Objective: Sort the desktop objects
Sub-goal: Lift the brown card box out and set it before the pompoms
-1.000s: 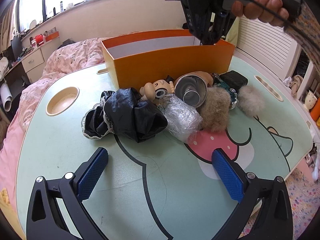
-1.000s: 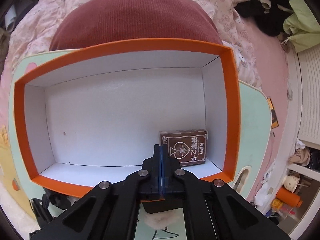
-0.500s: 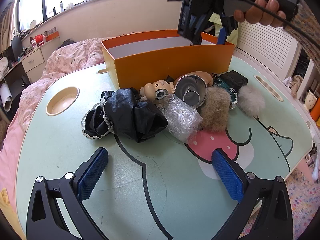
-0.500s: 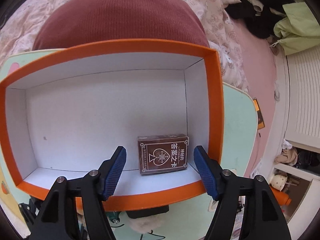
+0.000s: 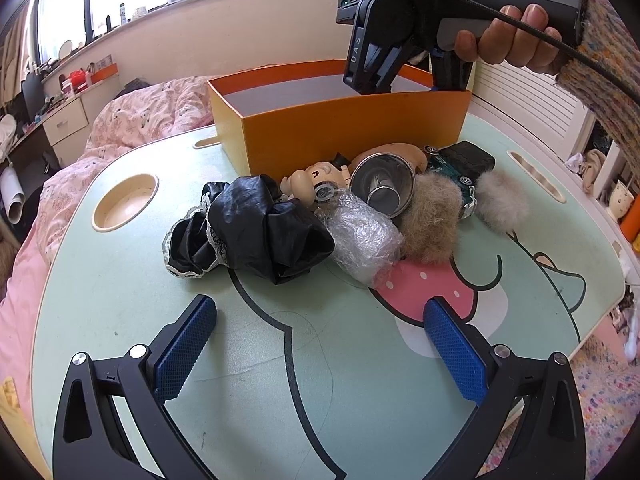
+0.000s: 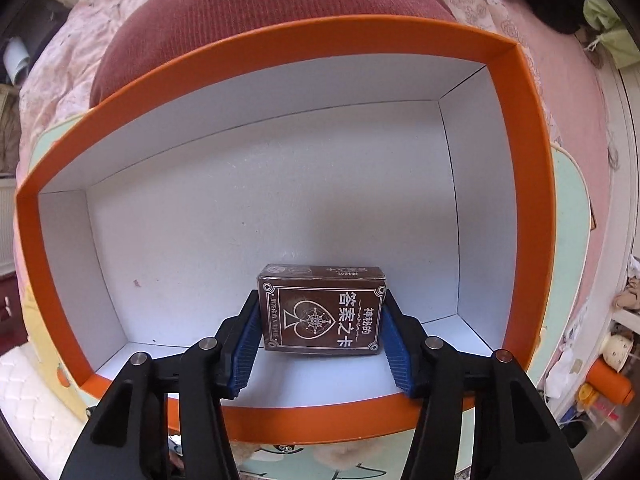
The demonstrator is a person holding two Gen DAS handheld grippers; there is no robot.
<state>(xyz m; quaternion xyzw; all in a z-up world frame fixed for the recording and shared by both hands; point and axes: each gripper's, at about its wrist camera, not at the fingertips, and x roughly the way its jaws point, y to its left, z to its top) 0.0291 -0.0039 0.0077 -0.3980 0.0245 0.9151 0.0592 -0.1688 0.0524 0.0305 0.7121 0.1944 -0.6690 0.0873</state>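
Right gripper (image 6: 320,336): points down into the orange box (image 6: 536,184); jaws closing, with the card box (image 6: 320,312) between the blue pads. The pads sit at its two short ends; whether they press on it yet cannot be told.
Left gripper (image 5: 320,344): jaws wide apart, nothing between them, low over the table (image 5: 120,300), short of the pile.
Card box, place: on the white floor of the orange box, near the front wall and toward the right end, lying flat with the printed face up.
Card box, handling: judged stiff, light, square-edged; wrapper looks glossy, so some slip is likely. Best hold is across two opposite flat sides, pads square to them, well below the top edge.
Orange box: otherwise holds nothing that can be seen; stands at the far side of the table.
Still to sort: black cloth (image 5: 264,228), plastic wrap (image 5: 360,236), doll (image 5: 316,180), metal cup (image 5: 384,188), brown fur ball (image 5: 432,216), grey fur ball (image 5: 500,204), toy car (image 5: 452,168), all heaped just before the orange box.
Pile, handling: cloth, wrap and fur are soft and will deform; the cup is hard and may roll.
Risk: a corner grip could twist the card box.
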